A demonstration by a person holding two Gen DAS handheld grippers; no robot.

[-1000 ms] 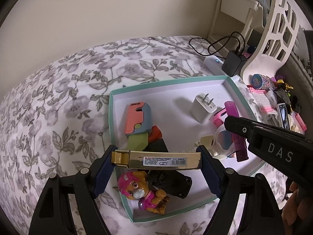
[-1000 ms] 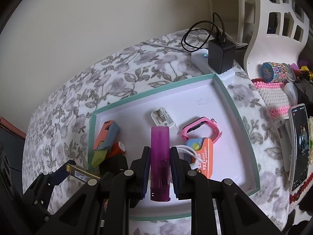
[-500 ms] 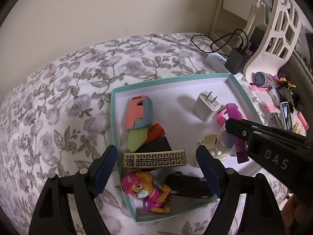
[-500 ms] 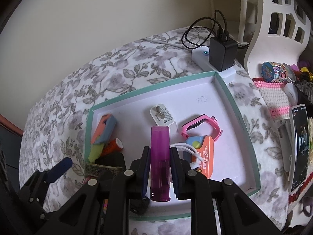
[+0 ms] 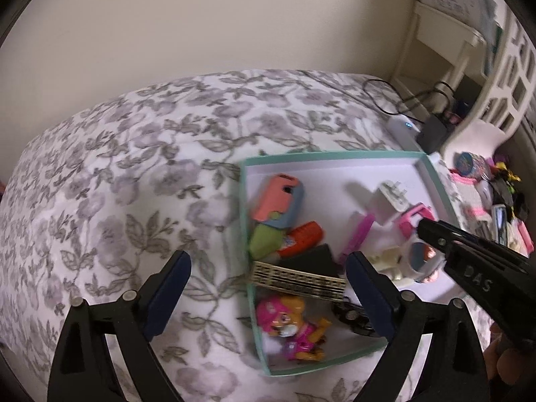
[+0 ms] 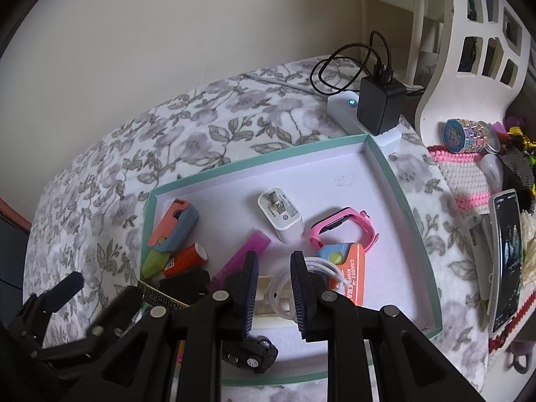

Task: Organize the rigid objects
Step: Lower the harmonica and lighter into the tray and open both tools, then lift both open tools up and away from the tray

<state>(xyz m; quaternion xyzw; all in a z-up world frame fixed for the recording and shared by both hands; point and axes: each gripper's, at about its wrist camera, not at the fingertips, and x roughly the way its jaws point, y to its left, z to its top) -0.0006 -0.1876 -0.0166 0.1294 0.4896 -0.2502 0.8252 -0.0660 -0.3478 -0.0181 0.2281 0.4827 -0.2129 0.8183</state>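
A: Left gripper (image 5: pixel 268 264)?
B: Jaws wide apart, empty, over the tray's left edge.
A: Right gripper (image 6: pixel 273 288)?
B: Jaws parted, holding nothing, above the tray's near middle.
A: Tray (image 6: pixel 385 164) contents?
B: Purple tube (image 6: pixel 243 261) lying flat, centre, beside the white charger (image 6: pixel 281 214). Gold clip (image 5: pixel 298 279) against the left wall, on the black item. Pink watch (image 6: pixel 348 231) towards the right. Pup figure (image 5: pixel 288 321) in the near-left corner.

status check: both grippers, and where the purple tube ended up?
Left hand-held gripper open, empty, over the tray's left edge. Right hand-held gripper open, empty. Purple tube lying in tray, beside white charger. Nothing blocking.
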